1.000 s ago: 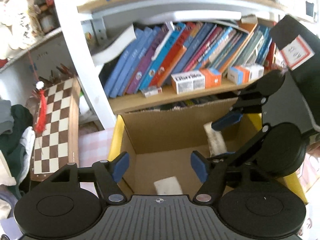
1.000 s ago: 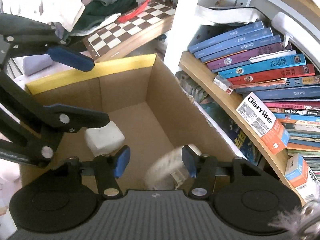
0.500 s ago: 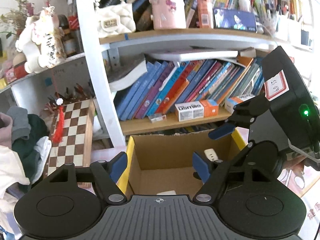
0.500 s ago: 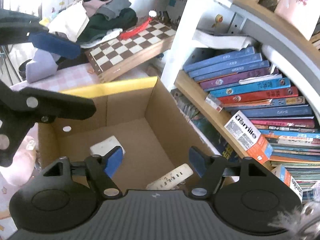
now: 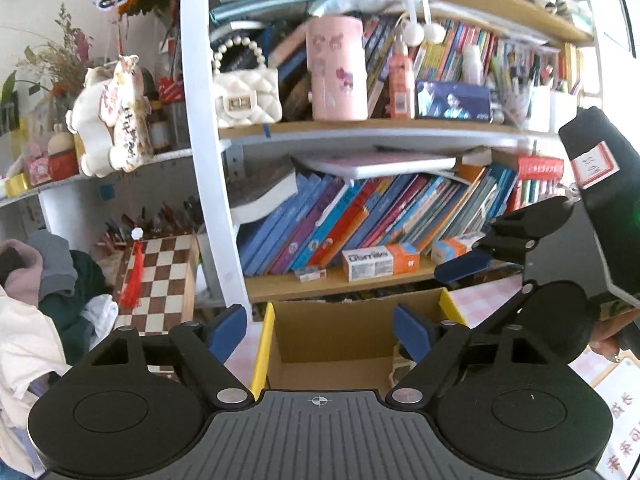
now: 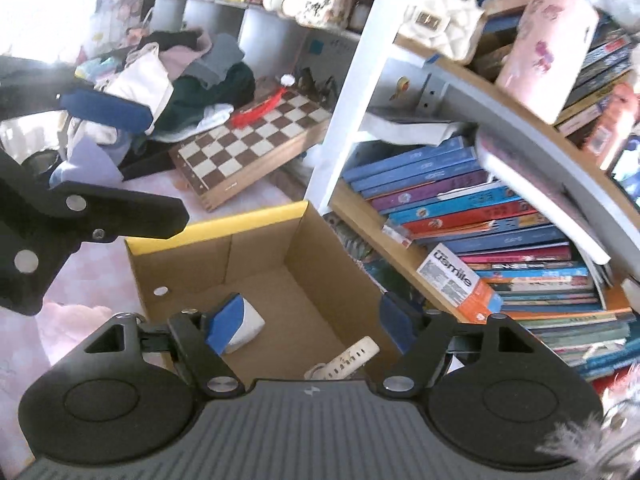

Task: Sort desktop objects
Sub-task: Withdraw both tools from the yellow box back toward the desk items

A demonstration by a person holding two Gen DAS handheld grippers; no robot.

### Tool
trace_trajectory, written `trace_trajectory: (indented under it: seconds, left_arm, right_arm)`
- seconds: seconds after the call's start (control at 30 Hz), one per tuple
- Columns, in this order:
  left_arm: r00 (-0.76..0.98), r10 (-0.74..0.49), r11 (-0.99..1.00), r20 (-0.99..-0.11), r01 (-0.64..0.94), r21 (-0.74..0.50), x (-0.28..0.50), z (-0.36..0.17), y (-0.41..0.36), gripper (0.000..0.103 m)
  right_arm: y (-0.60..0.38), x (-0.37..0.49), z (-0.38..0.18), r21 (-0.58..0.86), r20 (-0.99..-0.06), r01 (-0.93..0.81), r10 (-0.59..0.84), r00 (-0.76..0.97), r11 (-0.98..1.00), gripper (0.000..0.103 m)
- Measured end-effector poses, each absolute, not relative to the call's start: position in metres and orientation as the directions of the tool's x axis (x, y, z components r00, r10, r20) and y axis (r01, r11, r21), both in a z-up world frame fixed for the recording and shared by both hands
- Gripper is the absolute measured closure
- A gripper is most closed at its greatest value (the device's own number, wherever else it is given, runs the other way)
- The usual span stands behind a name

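An open cardboard box (image 6: pixel 256 264) with a yellow flap stands on the pink desk below the bookshelf; it also shows in the left wrist view (image 5: pixel 344 332). Inside lie a white power strip (image 6: pixel 348 360) and a white block (image 6: pixel 248 326). My right gripper (image 6: pixel 310 324) is open and empty, raised above the box. My left gripper (image 5: pixel 320 330) is open and empty, also above the box. The right gripper shows at the right of the left wrist view (image 5: pixel 492 256), and the left gripper at the left of the right wrist view (image 6: pixel 104 152).
A bookshelf (image 5: pixel 360 232) full of leaning books stands right behind the box. A chessboard (image 6: pixel 256 148) with a red tassel leans to the left. A clothes pile (image 6: pixel 188 80) lies further left. A white toothpaste carton (image 6: pixel 456 280) sits on the lower shelf.
The power strip dropped from my right gripper into the box. Both grippers rose up and back from the box, and their jaws opened wider.
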State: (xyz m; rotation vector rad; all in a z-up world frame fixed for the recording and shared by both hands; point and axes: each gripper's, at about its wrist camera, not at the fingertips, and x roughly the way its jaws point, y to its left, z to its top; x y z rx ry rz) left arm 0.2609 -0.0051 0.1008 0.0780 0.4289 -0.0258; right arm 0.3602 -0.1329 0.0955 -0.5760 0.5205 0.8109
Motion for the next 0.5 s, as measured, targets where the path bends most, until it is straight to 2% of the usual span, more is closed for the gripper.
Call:
trace_trajectory:
  seconds: [0.27,0.5]
  left_arm:
    - [0.912,-0.056,0.995,-0.406,0.085,0.054,0.228,0.103,0.007,0.017]
    - [0.916,-0.090,0.994,-0.390,0.107,0.022,0.191,0.106,0.023,0.013]
  right_arm:
    - [-0.140,0.319,0.113,-0.262,-0.594,-0.729,0.490,0.638,0.632,0.027]
    - [-0.149,0.276,0.122,-0.195,-0.561,-0.683,0.490,0.667,0.704,0.027]
